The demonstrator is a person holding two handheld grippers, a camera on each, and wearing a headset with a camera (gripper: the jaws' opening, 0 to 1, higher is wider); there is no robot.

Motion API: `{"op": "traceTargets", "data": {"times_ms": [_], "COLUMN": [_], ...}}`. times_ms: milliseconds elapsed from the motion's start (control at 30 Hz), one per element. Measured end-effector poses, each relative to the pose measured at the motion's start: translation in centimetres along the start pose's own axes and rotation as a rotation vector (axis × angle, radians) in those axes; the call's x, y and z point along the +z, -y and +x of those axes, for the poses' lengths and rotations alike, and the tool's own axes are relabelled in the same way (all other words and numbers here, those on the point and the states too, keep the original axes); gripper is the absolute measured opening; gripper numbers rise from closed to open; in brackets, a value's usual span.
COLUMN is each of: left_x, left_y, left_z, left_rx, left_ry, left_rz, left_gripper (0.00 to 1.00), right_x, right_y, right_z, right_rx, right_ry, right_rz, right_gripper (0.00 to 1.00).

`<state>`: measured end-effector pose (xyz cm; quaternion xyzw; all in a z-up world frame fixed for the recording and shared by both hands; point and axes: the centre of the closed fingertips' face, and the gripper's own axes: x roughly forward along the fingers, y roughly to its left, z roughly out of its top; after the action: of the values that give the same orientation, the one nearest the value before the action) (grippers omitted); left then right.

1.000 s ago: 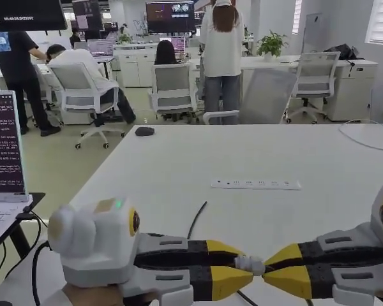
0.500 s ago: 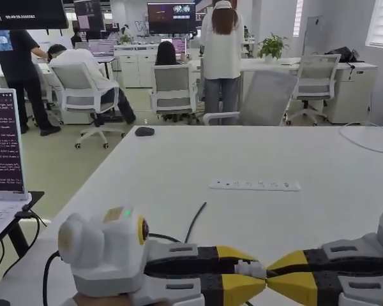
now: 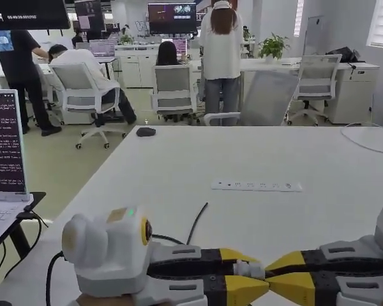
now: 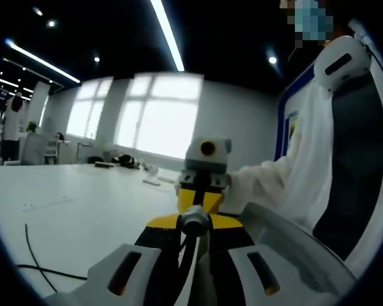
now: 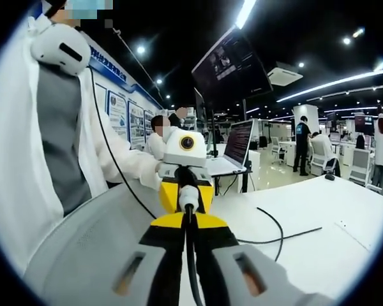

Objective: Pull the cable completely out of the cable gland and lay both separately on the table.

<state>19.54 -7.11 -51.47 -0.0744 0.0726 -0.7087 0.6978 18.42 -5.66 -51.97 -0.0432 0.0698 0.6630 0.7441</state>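
Head view: slack from the thin black cable (image 3: 196, 222) is trailing across the white table (image 3: 293, 153) while the left gripper (image 3: 246, 275) is pinching the small pale cable gland (image 3: 249, 269), which looks light, hard and probably slick. The right gripper (image 3: 277, 275) is meeting it tip to tip, jaws pressed together, apparently on the limp cable right beside the gland, the sensible place to pull. Yellow jaw tips are hiding the joint, and the frame's lower edge is cropping both grippers.
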Motion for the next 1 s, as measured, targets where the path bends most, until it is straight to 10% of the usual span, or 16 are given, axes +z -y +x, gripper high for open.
{"op": "traceTargets", "data": {"times_ms": [400, 667, 1000], "left_x": [-0.5, 0.6, 0.1], "left_y": [-1.0, -1.6, -1.7], "left_z": [-0.4, -1.1, -0.9], "left_rx": [0.043, 0.067, 0.073], "left_ry": [-0.028, 0.029, 0.005], "left_rz": [0.012, -0.01, -0.01], "left_gripper": [0.16, 0.16, 0.16], "right_x": [-2.1, -7.1, -10.0], "right_y": [1.0, 3.1, 3.8], "right_z": [0.2, -2.7, -4.0], "right_rx": [-0.023, -0.104, -0.148], "right_ry": [-0.14, -0.326, -0.389], "right_rz": [-0.131, -0.175, -0.167], "right_gripper": [0.02, 0.02, 0.02]}}
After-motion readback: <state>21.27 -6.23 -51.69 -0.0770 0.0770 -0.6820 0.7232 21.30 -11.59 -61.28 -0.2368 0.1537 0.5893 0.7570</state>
